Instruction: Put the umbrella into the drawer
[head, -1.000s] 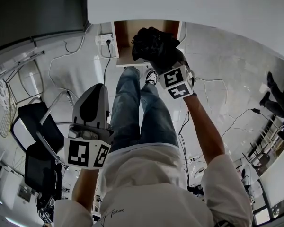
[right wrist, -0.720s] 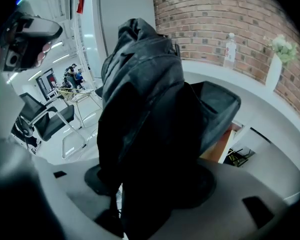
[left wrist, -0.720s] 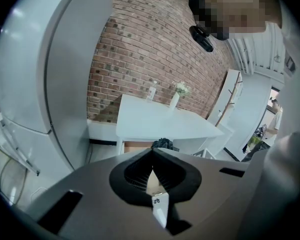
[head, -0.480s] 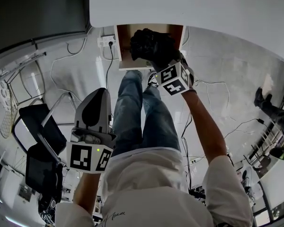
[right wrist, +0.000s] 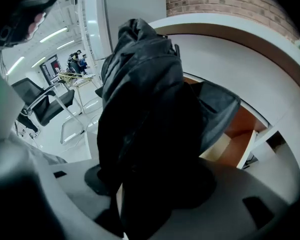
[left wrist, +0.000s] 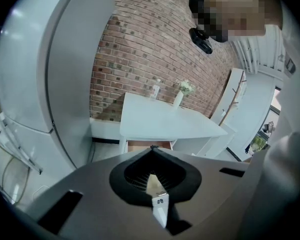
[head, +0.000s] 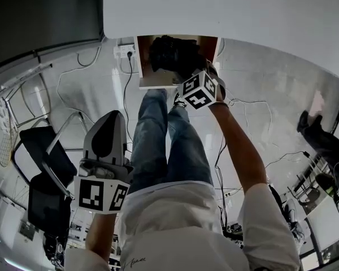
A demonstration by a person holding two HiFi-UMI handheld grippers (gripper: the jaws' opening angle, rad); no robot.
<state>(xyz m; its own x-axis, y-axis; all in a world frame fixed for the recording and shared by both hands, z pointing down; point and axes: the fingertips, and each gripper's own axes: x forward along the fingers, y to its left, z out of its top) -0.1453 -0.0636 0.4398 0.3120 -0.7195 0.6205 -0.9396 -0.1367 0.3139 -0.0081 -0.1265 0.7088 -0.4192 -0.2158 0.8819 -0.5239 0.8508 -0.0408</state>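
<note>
The folded black umbrella (head: 170, 54) hangs over the open drawer (head: 151, 79), whose brown inside shows under the white table (head: 231, 10). My right gripper (head: 191, 79) is shut on the umbrella, its marker cube just below the bundle. In the right gripper view the umbrella (right wrist: 149, 109) fills the middle and hides the jaws, with the drawer's wooden bottom (right wrist: 238, 130) behind it. My left gripper (head: 110, 120) hangs lower left beside the person's leg, shut with nothing in it. The left gripper view looks past its closed tips (left wrist: 151, 151) at the table (left wrist: 165, 121) and the drawer front (left wrist: 140, 145).
A black chair (head: 42, 154) stands at the left, close to my left gripper. Cables (head: 126, 89) run over the pale floor to a wall socket (head: 126, 49). Another person's legs (head: 319, 140) are at the far right. A brick wall (left wrist: 150, 44) rises behind the table.
My right gripper has carried the umbrella up the view and farther over the drawer opening. The left gripper has hardly shifted.
</note>
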